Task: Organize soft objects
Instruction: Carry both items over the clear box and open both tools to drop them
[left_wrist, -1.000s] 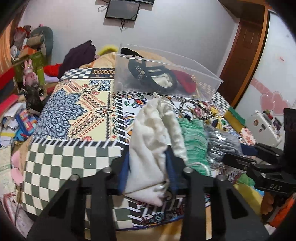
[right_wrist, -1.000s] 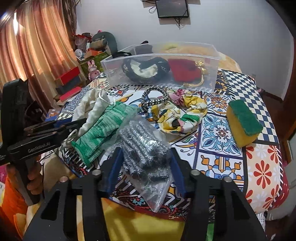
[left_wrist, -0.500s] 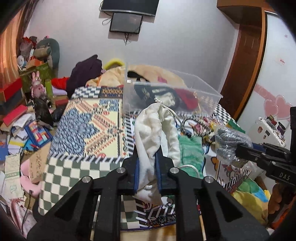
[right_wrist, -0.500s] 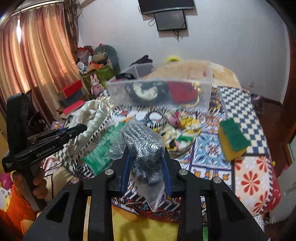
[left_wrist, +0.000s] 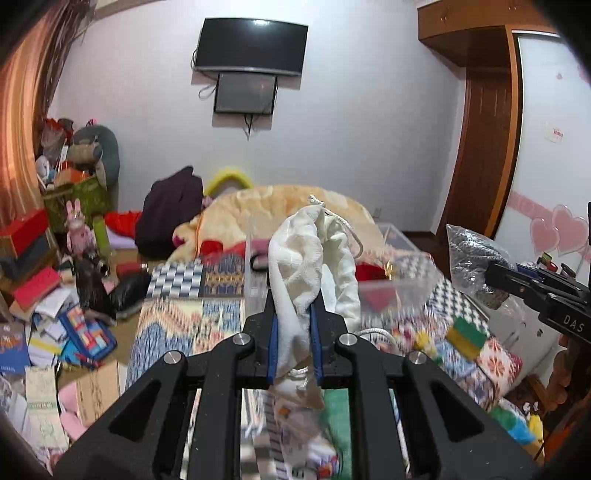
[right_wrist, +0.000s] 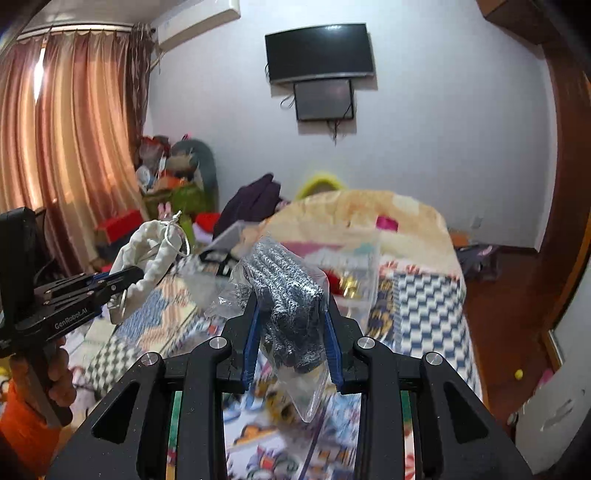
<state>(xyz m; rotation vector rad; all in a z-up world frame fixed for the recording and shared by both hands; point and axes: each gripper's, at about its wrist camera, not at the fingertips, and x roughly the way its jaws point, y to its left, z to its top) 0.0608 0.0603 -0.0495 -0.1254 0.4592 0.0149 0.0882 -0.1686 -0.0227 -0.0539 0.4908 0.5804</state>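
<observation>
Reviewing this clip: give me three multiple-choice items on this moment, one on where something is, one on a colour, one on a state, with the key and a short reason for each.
1. Where is the white drawstring pouch?
A. inside the clear plastic box
B. between the fingers of the left gripper, lifted off the bed
C. on the floor by the books

2. What colour is the knit item sealed in the clear bag?
A. grey
B. red
C. yellow

3. What is the state of the right gripper?
A. open and empty
B. shut on a yellow sponge
C. shut on the bagged knit item

Key: 1 B, the left wrist view shows the pouch pinched between the blue pads above the patterned bedspread. 2 A, the yarn through the plastic is speckled grey. 3 C, the right wrist view shows both fingers pressing on the bag.
</observation>
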